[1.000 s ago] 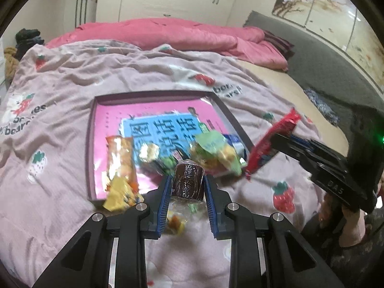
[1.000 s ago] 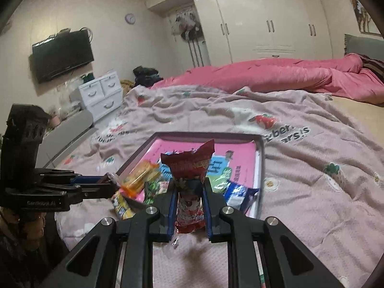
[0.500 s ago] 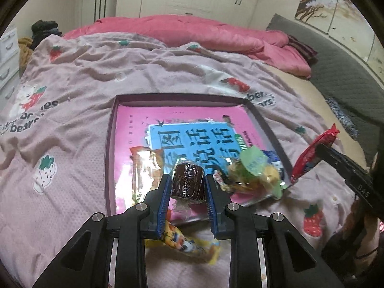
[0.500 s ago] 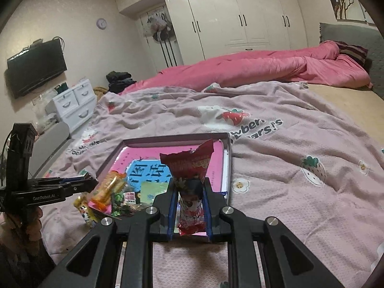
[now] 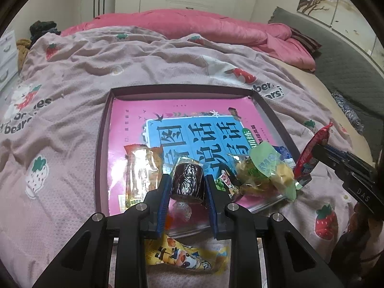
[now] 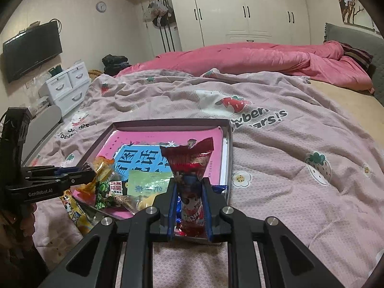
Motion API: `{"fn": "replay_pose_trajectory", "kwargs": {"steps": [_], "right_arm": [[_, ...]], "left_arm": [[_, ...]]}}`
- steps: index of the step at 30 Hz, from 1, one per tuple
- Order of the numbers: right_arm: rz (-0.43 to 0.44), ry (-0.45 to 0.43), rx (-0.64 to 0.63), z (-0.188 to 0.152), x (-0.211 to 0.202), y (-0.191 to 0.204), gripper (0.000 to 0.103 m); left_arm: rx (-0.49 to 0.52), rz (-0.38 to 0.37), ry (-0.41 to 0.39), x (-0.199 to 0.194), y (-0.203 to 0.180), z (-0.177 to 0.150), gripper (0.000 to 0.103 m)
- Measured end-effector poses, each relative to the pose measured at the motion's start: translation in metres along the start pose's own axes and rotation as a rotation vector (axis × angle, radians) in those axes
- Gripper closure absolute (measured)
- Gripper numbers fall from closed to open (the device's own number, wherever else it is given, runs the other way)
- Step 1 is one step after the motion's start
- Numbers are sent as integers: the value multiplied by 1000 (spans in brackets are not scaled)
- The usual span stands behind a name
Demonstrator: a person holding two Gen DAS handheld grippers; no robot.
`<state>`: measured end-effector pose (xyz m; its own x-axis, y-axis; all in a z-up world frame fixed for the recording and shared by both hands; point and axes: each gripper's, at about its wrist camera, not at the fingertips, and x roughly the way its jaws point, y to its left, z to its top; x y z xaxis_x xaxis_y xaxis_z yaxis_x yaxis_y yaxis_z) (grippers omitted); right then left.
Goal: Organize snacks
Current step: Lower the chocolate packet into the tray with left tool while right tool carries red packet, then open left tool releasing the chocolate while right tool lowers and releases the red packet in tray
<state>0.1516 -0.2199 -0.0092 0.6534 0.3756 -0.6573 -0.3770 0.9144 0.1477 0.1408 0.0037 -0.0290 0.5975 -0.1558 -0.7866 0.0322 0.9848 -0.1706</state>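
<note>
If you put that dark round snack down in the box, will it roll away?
It might. The dark snack looks like a short barrel, so on its side it could roll across the glossy book cover. Its clear wrapper looks crinkly, which may slow it. The left gripper holds it firmly, so it seems fairly stiff.

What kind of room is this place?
Most likely a home bedroom: a bed with a pink quilt, white wardrobes along the wall, and a wall-mounted TV.

Dim warm indoor light, glossy wrapper glare, strong fisheye bending, dark corners.
</note>
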Motion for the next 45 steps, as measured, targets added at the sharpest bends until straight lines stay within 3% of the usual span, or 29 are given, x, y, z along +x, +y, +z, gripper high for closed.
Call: {"fn": "replay_pose_trajectory", "kwargs": {"steps": [45], "right_arm": [[5, 80, -24, 1, 39, 3, 81]], "left_arm": [[-13, 11, 0, 8, 9, 1, 74]]}}
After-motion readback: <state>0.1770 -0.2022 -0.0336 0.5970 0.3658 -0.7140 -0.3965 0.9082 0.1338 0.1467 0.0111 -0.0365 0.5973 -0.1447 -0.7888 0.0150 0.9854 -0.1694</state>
